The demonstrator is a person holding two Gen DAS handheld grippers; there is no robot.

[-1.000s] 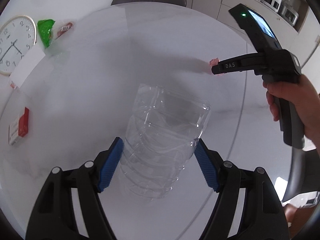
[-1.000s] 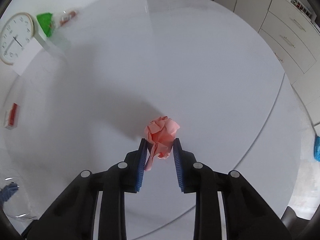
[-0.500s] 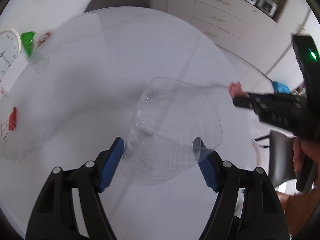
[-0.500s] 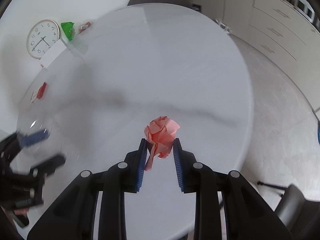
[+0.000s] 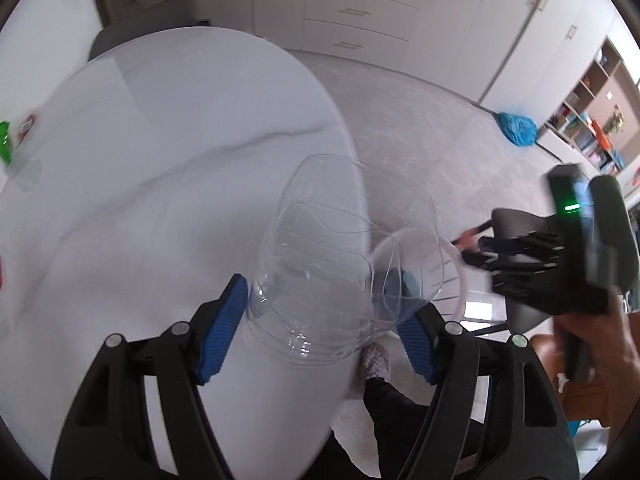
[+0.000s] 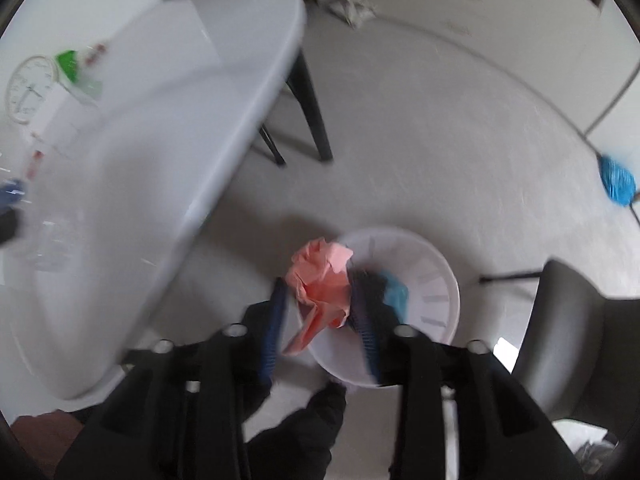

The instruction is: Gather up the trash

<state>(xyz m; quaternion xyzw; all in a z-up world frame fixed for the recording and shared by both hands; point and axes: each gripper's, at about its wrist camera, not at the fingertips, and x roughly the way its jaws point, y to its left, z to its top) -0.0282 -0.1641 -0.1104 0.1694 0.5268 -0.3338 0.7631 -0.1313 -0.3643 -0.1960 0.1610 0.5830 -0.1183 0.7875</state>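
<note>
Paper ball (image 6: 320, 276) sits between the just-opening right gripper (image 6: 318, 320) above bin (image 6: 436, 280).

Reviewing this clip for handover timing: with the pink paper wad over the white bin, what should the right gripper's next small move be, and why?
Probably finish opening the right gripper and let the crumpled pink paper drop. Its jaws have just been opening, yet the wad still sits between them, at the near rim of the white waste bin, which already holds blue trash. A slight nudge further over the bin may help, since the wad overhangs the rim.
</note>
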